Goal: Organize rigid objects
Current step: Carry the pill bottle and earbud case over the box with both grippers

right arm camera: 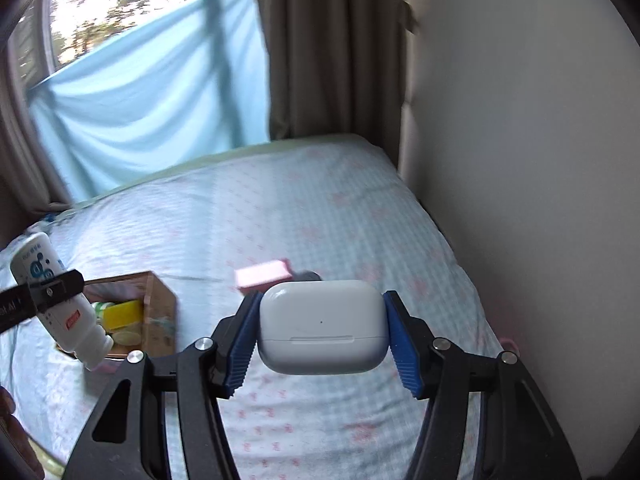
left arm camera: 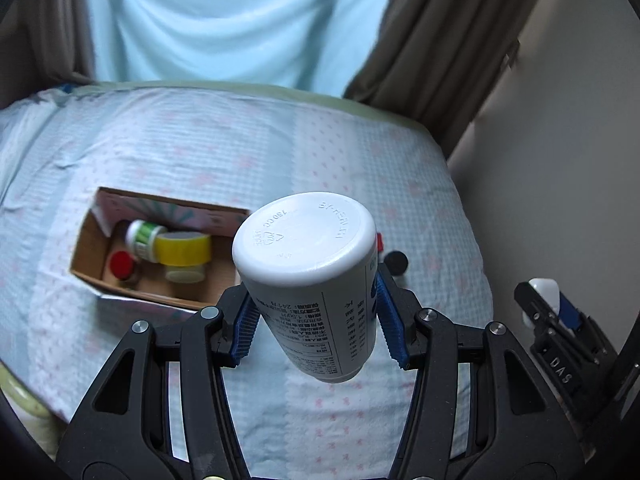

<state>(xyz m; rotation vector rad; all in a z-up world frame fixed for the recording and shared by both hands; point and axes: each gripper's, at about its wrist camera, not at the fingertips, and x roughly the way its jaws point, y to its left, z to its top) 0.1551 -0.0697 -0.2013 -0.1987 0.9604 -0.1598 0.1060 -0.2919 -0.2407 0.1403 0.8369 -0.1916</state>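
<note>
My left gripper (left arm camera: 316, 320) is shut on a white plastic bottle (left arm camera: 308, 264), held bottom end toward the camera, above the bed. It also shows in the right wrist view (right arm camera: 60, 300), tilted over the box. My right gripper (right arm camera: 322, 336) is shut on a white earbud case (right arm camera: 322, 326), held above the bed; it appears in the left wrist view (left arm camera: 544, 296) at far right. An open cardboard box (left arm camera: 96, 240) lies on the bed to the left, holding a yellow tape roll (left arm camera: 184, 248), a green-labelled bottle (left arm camera: 142, 238) and a red-capped jar (left arm camera: 120, 264).
A pink box (right arm camera: 262, 274) and a small black object (left arm camera: 396, 260) lie on the checked bedsheet (right arm camera: 320, 208) beyond the grippers. A wall (right arm camera: 520, 160) runs along the right side of the bed. Brown curtains (right arm camera: 332, 48) and a blue cloth (right arm camera: 152, 100) hang behind.
</note>
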